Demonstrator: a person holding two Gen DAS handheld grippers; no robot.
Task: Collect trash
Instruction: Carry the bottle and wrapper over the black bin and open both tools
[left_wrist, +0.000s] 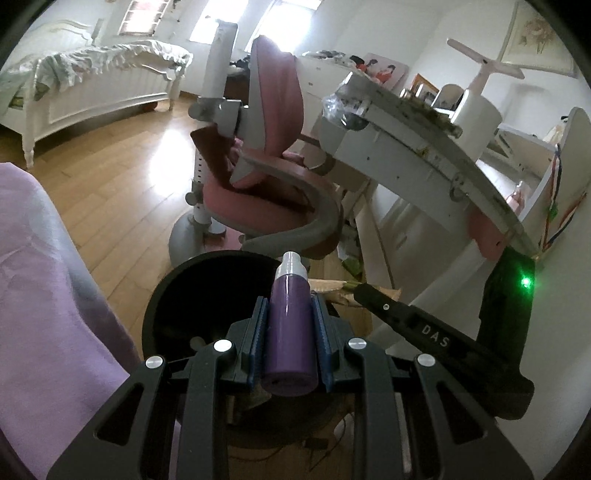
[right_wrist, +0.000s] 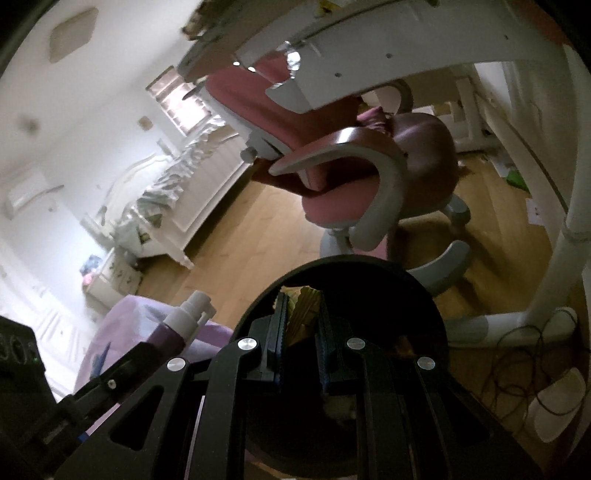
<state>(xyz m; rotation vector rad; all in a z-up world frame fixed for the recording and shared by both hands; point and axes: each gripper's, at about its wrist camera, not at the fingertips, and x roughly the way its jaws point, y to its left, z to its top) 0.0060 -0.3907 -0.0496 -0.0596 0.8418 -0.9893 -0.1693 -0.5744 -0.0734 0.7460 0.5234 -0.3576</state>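
Left gripper has its fingers clamped on a purple spray bottle, held just over the black bin. Right gripper fingers pinch a crumpled brownish paper wrapper, also above the bin's rim. Pink chair sits beyond the bin, on wood floor.

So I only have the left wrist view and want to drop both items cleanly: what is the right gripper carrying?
Observer: The right gripper is shut on a crumpled tan wrapper.
Operator: Is it over the bin?
Observer: Yes, the black bin opens right beneath its fingertips.
Operator: Anything by the desk leg?
Observer: Dark cables lie on the floor beside the white desk leg.
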